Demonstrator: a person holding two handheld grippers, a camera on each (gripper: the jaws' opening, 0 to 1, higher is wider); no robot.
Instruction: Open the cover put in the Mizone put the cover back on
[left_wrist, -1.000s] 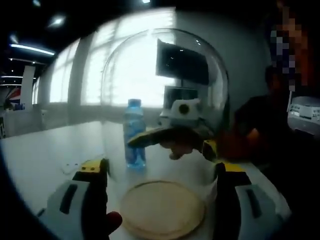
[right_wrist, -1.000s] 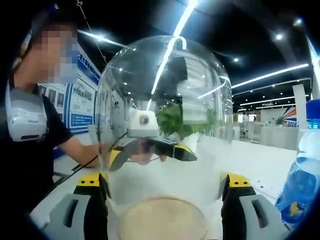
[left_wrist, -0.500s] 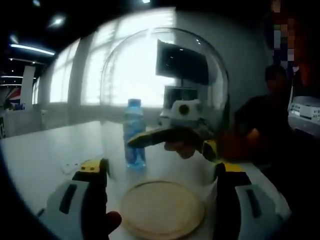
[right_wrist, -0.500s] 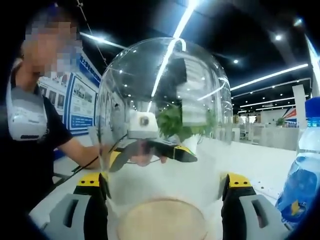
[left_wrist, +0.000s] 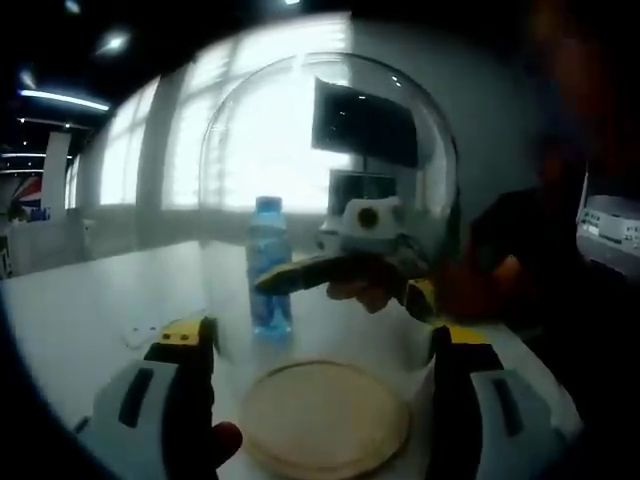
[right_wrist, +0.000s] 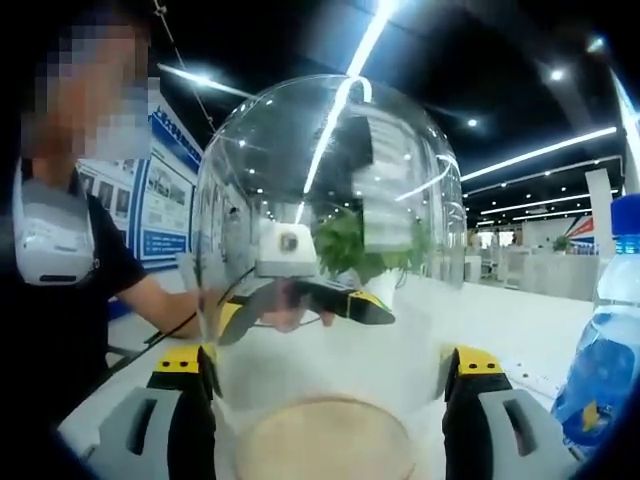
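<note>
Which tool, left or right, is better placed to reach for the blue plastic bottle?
Right, probably. The blue plastic bottle stands close beside the right tool, outside the clear glass dome. Seen from the left tool, it stands beyond the dome.

Blue bottle (left_wrist: 269, 266) – seemingly tan disc (left_wrist: 326, 416)

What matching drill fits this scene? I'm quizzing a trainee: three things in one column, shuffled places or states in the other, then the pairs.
Things:
1. glass dome
2. Mizone bottle
3. wooden base

Places or states:
A. flat on the table, low between the gripper's jaws
B. clear, standing over the round disc
C. upright on the white table, outside the cover

Pairs: 1-B, 2-C, 3-A
</note>
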